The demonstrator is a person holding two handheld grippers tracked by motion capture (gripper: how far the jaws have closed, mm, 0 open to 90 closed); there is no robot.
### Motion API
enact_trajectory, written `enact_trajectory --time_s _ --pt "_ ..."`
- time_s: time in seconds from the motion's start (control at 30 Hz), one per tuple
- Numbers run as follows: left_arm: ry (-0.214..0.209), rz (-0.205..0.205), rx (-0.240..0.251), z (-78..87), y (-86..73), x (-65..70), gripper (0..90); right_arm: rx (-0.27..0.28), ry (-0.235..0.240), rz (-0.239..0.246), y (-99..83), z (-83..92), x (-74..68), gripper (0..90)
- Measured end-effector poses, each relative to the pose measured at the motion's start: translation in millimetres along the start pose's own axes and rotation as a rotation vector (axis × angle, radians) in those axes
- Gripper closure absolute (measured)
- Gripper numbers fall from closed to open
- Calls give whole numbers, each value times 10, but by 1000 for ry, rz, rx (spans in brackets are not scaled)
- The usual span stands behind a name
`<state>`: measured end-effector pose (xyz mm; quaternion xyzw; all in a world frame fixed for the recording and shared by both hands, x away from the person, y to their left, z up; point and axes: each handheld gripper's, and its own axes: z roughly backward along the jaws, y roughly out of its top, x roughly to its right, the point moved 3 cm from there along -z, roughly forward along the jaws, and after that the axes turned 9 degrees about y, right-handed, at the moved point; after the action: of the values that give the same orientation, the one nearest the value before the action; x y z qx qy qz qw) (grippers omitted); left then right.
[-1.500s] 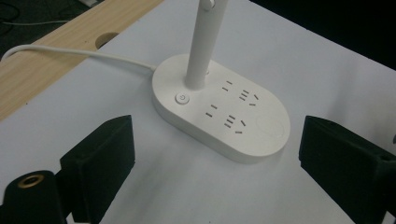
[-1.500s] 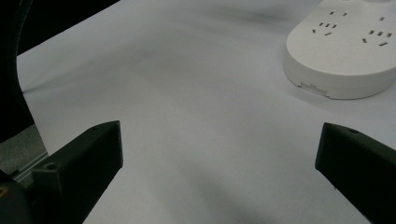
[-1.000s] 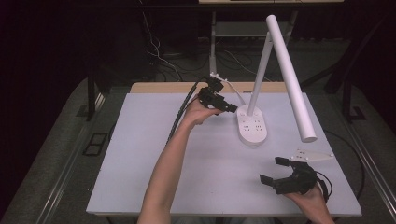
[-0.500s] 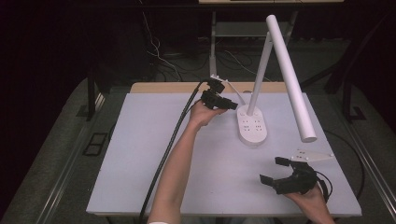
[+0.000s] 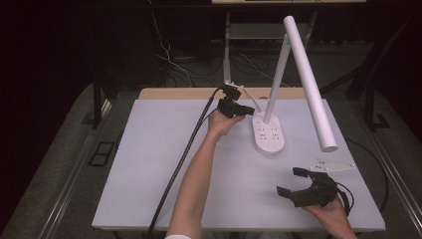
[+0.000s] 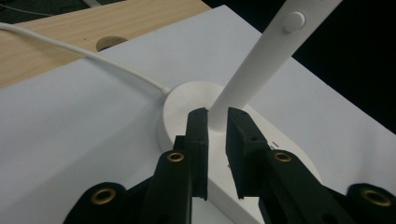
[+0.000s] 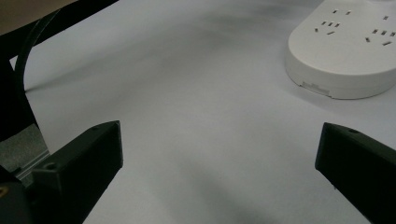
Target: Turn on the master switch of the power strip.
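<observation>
Lamp stem [image 6: 247, 74], white and slanted, rises from a white base [image 5: 269, 133] with sockets near the table's [image 5: 149, 164] far edge. Left gripper [image 6: 216, 120] has just been closing, and its two black pads now sit either side of the stem's foot, seemingly pinching it. That grip probably readies the lamp for tilting or moving. Right gripper [image 5: 300, 182] rests near the front edge, jaws wide apart, holding nothing.

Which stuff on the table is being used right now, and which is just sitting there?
Being used:
- white desk lamp, gripped low on its stem
- left gripper, jaws just closed on that stem

Just sitting there:
- right gripper, open, over the table
- lamp's white cord
</observation>
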<state>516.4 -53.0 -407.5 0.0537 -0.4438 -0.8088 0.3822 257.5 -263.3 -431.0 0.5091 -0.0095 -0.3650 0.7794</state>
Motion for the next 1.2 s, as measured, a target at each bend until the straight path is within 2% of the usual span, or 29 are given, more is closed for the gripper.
enact_trajectory --time_s 0.23,0.57,0.6,0.63,0.87,0.97,1.2 --pt "8 50 27 -90 -19 -7 892 -5 6 1 -1 1 2 2" --pt "23 42 -11 -238 -89 22 897 -12 13 13 0 -23 -1 2" --pt "25 32 -15 -249 -96 15 897 -12 13 13 0 -23 -1 2" --pt "27 45 -11 -266 -101 24 897 -12 13 14 0 -21 1 2" --pt "37 42 -35 -340 -144 29 898 -14 15 14 0 -26 -2 2" --pt "41 55 -43 -360 -158 37 899 -15 15 14 0 -25 0 2" --pt "46 54 -49 -418 -176 53 899 -19 16 10 -1 -31 -7 2"
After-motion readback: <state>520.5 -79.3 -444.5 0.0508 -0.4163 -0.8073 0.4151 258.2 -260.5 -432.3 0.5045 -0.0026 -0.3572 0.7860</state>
